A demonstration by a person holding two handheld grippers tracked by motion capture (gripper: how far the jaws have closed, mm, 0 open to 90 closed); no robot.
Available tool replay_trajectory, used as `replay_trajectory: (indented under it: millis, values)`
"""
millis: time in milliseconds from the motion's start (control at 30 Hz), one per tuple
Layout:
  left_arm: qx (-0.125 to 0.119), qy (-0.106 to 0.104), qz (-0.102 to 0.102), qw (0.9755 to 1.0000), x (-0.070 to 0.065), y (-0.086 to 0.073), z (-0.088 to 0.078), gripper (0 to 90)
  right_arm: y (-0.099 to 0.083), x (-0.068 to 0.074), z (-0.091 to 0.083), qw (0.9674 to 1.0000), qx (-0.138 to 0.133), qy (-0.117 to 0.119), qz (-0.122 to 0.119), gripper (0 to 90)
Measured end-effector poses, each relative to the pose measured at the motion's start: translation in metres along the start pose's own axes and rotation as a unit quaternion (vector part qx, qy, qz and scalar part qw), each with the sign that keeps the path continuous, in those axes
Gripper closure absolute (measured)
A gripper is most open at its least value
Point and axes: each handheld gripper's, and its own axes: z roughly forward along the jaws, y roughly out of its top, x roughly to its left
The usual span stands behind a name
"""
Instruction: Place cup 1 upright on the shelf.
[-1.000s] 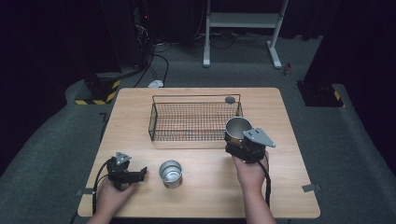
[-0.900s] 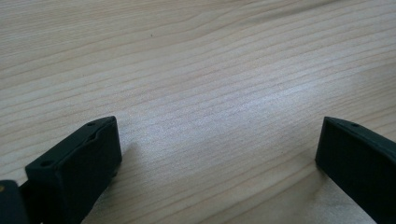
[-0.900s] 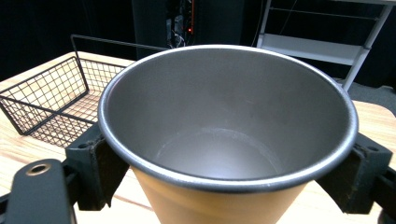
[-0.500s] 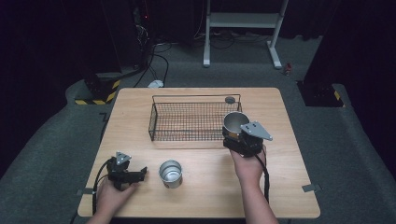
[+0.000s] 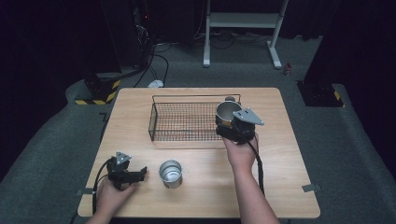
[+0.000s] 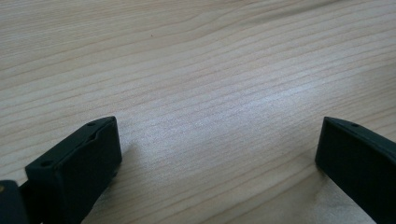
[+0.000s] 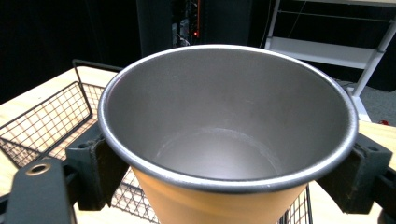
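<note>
- The round steel cup with an orange outer wall (image 7: pixel 229 140) sits clamped between the two black jaws of my right gripper (image 5: pixel 232 125), one jaw pressed on each side just under the rim, mouth up and slightly tilted toward the camera in the right gripper view.
- In the high view that cup (image 5: pixel 227 112) is right of centre in the frame, held above the right end of the black wire basket (image 5: pixel 187 120), over its right rim.
- In the right gripper view, the basket's mesh floor (image 7: pixel 42 121) shows at the lower left of the frame beneath and behind the cup.
- My right hand (image 5: pixel 240 151) grips the tool from below it in the frame, the cable trailing back along my forearm.
- A second, shiny round metal cup (image 5: pixel 170 172) stands upright on the light wooden table (image 5: pixel 280 154), below the basket and well apart from it.
- My left gripper (image 5: pixel 135 174) rests low on the table at the lower left of the frame, just left of that shiny cup without touching it.
- Its jaws stand spread wide in the left gripper view, with bare wood grain (image 6: pixel 215 93) between them.
</note>
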Motion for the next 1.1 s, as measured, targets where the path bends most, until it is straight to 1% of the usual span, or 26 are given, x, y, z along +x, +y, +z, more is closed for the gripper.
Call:
replay_trajectory:
  millis: [100, 133, 200, 400, 433, 567, 667, 700, 767, 967, 1033, 1100]
  values:
    - [0.0, 0.0, 0.0, 1.0, 0.0, 0.0, 0.0, 0.7, 0.002, 0.0, 0.003, 1.0, 0.001, 0.002, 0.0, 13.8]
    - [0.0, 0.0, 0.0, 1.0, 0.0, 0.0, 0.0, 0.7, 0.005, 0.001, 0.008, 1.0, 0.004, 0.002, -0.001, 13.8]
    - [0.0, 0.0, 0.0, 1.0, 0.0, 0.0, 0.0, 0.8, 0.007, 0.001, 0.011, 1.0, 0.005, 0.002, 0.0, 13.8]
    - [0.0, 0.0, 0.0, 1.0, 0.0, 0.0, 0.0, 0.8, 0.013, 0.004, 0.023, 0.9999, 0.01, 0.002, -0.008, 13.8]
    - [0.0, 0.0, 0.0, 1.0, 0.0, 0.0, 0.0, 0.8, 0.015, 0.005, 0.028, 0.9998, 0.017, 0.002, -0.005, 13.8]
    - [0.0, 0.0, 0.0, 1.0, 0.0, 0.0, 0.0, 0.8, 0.018, 0.008, 0.038, 0.9996, 0.027, 0.001, -0.006, 13.8]
    - [0.0, 0.0, 0.001, 1.0, 0.0, 0.0, 0.0, 0.8, 0.019, 0.009, 0.045, 0.9997, 0.025, 0.002, -0.006, 13.8]
    - [0.0, 0.0, 0.0, 1.0, 0.0, 0.0, 0.0, 0.8, 0.019, 0.009, 0.047, 0.9995, 0.031, 0.001, -0.002, 13.8]
    - [0.0, 0.0, 0.0, 1.0, 0.0, 0.0, 0.0, 0.8, 0.02, 0.009, 0.053, 0.9993, 0.036, -0.001, -0.004, 13.8]
    - [0.0, 0.0, 0.002, 1.0, 0.0, 0.0, 0.0, 0.8, 0.023, 0.008, 0.062, 0.999, 0.044, -0.006, 0.0, 13.8]
    - [0.001, 0.001, 0.002, 1.0, 0.0, 0.0, 0.0, 0.8, 0.023, 0.008, 0.064, 0.9992, 0.039, -0.008, -0.002, 13.8]
    - [0.002, 0.001, 0.004, 1.0, 0.001, 0.0, 0.0, 0.8, 0.024, 0.007, 0.066, 0.9991, 0.041, -0.009, 0.002, 13.8]
